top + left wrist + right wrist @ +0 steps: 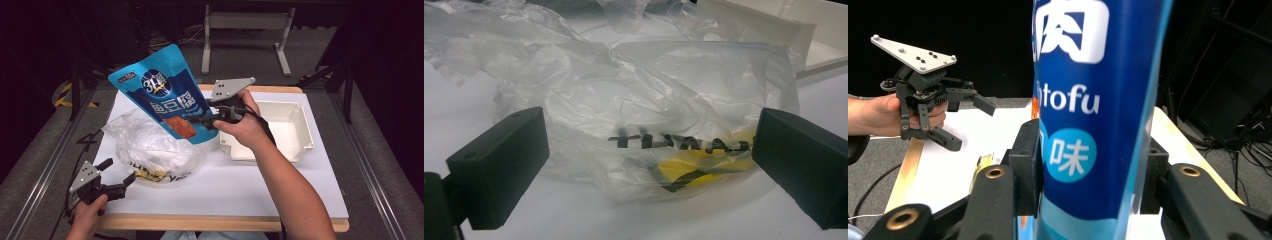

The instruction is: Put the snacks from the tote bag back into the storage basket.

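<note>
While lifted: blue pouch point(167, 95) is out of the plastic bag point(150, 145), clamped in the right tongs point(212, 119).
Left tongs point(122, 182): wide, just before the bag.
Left to do: probably set it in the white tray point(300, 125) behind the right tongs.

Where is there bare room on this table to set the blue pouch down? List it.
Free: the white tray, empty; the bare table strip from the tray to the near edge. Crowded: the left side, where the crumpled plastic bag lies with the left hand-held gripper just in front.
</note>
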Demonstrator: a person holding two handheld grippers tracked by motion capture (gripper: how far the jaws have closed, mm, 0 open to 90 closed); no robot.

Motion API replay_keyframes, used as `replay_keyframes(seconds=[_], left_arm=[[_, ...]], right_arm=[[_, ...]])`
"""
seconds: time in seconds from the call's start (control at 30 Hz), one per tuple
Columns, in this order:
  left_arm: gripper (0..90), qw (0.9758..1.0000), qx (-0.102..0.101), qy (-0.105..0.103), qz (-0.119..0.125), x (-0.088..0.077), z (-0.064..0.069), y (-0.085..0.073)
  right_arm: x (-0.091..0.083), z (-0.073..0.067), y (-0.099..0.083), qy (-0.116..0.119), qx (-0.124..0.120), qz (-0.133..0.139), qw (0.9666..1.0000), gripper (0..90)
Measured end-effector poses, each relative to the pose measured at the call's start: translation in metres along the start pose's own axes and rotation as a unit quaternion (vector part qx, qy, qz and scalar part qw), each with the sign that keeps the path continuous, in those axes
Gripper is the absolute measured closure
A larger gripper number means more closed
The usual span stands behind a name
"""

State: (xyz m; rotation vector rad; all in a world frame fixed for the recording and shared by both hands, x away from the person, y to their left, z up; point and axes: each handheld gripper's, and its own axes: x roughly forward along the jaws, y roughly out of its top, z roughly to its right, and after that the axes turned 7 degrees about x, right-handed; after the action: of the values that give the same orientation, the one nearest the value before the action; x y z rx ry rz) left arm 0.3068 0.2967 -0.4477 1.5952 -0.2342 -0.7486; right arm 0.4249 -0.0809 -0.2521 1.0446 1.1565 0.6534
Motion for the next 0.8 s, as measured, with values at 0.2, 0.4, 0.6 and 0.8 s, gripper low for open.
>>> replay_keyframes(seconds=[0.2, 0.4, 0.6, 0.8], left_arm=[[2.4, 1.0, -0.002, 0.003, -0.001, 0.002, 0.0, -0.001], [2.4, 1.0, -0.001, 0.005, -0.005, 0.002, -0.001, -0.001], [2.4, 1.0, -0.003, 0.007, -0.005, 0.002, -0.001, -0.002], [2.5, 0.9999, -0.005, 0.009, -0.007, 0.003, -0.001, -0.002]], right_arm=[[-0.022, 0.004, -0.008, -0.017, 0.007, 0.003, 0.9998, 58.7], [-0.042, 0.008, -0.015, -0.032, 0.019, 0.017, 0.9992, 59.1], [-0.065, 0.014, -0.023, -0.049, 0.029, 0.031, 0.9979, 59.2], [-0.084, 0.019, -0.031, -0.066, 0.04, 0.042, 0.9962, 59.2]])
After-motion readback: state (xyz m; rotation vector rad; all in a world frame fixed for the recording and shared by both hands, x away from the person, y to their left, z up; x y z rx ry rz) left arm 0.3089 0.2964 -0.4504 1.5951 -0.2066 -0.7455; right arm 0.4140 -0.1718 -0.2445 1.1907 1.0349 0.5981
